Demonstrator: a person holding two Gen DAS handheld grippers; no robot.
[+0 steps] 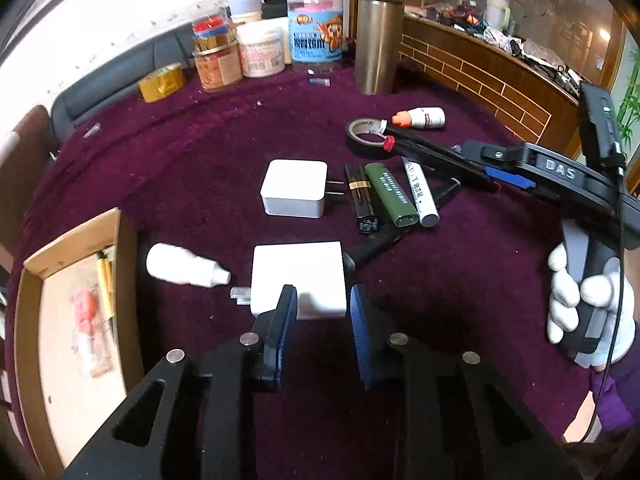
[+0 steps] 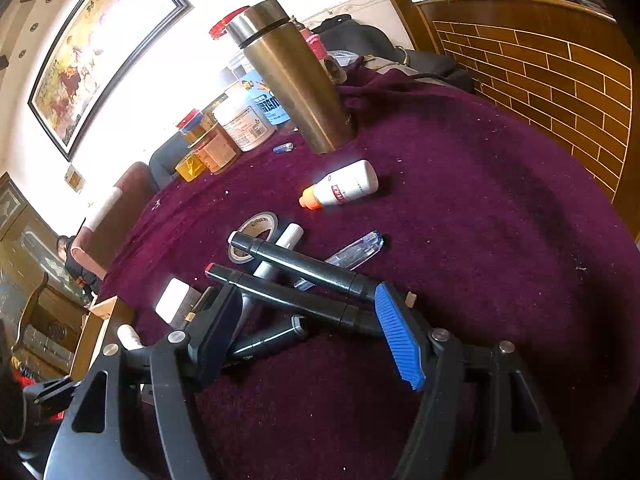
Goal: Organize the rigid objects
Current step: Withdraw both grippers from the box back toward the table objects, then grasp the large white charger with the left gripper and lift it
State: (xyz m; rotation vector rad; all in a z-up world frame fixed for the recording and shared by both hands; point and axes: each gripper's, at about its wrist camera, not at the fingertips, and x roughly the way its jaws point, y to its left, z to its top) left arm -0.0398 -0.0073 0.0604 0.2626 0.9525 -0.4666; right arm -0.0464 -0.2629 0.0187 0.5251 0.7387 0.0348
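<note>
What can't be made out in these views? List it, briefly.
- Left wrist view: cardboard box contents, blurred and cut by the edge.
- Left wrist view: near white charger, its front edge behind the left claw.
- Right wrist view: short black marker, its lower end behind the right claw.

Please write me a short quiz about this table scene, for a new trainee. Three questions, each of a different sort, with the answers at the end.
1. True or false: the steel flask stands upright on the purple cloth.
2. Which thing is nearest the open left gripper? A) a white charger B) a roll of black tape C) a green lighter
3. Fill in: the white bottle with the orange cap lies on its ____.

Key: 1 true; 2 A; 3 side.
</note>
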